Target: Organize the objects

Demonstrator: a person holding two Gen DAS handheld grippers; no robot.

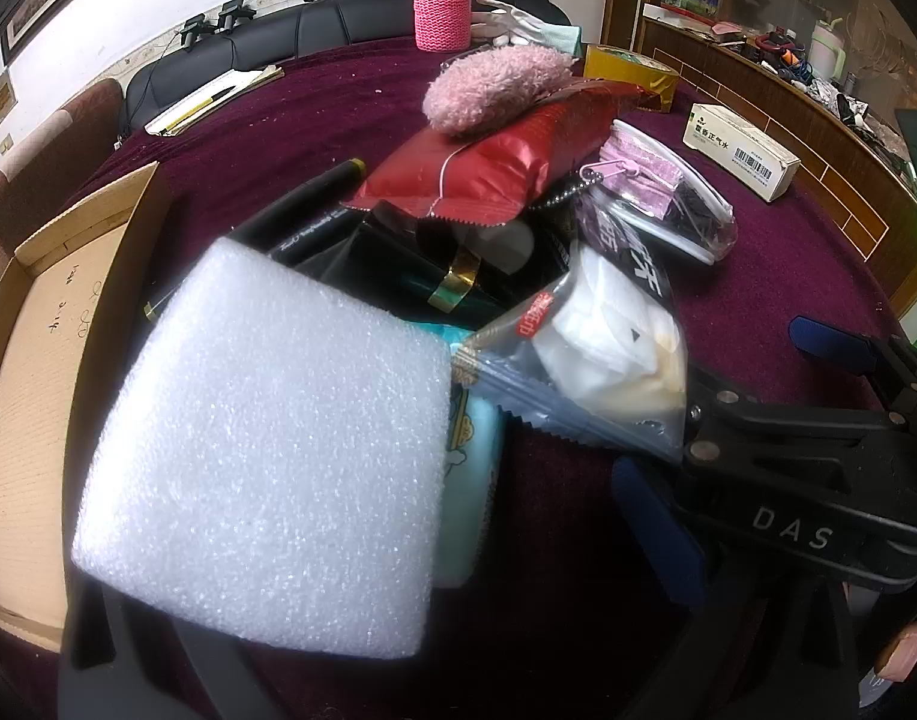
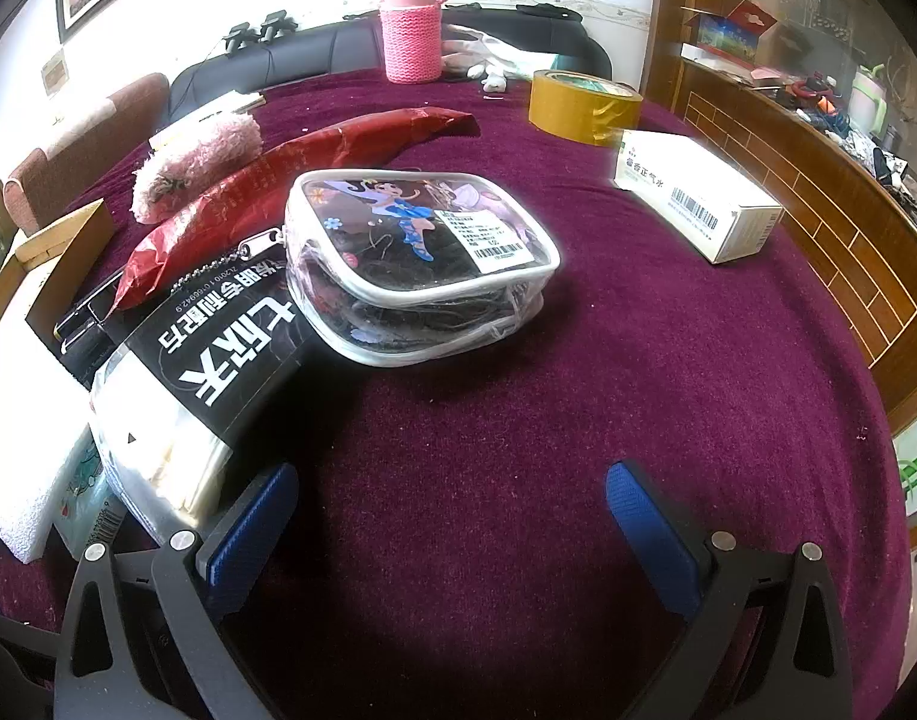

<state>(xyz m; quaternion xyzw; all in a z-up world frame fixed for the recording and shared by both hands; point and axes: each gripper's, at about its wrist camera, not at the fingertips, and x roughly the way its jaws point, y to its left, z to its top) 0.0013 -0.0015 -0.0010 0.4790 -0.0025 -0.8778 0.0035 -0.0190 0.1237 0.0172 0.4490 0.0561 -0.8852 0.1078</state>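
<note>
We see our right gripper (image 2: pixel 452 516) spread wide over the purple tablecloth (image 2: pixel 578 390), holding nothing. Just left of the clear zip pouch (image 2: pixel 419 264) lie a black-labelled packet (image 2: pixel 218 360) and red wrapper (image 2: pixel 266 192). A white foam block (image 1: pixel 266 450) hides our left gripper's fingers, so we cannot tell their state.

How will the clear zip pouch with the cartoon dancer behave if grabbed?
The clear plastic zip pouch looks soft-sided, so it would likely dent and sag. Its glossy film may slip. The white piped rim looks firmer, probably the better hold.
</note>
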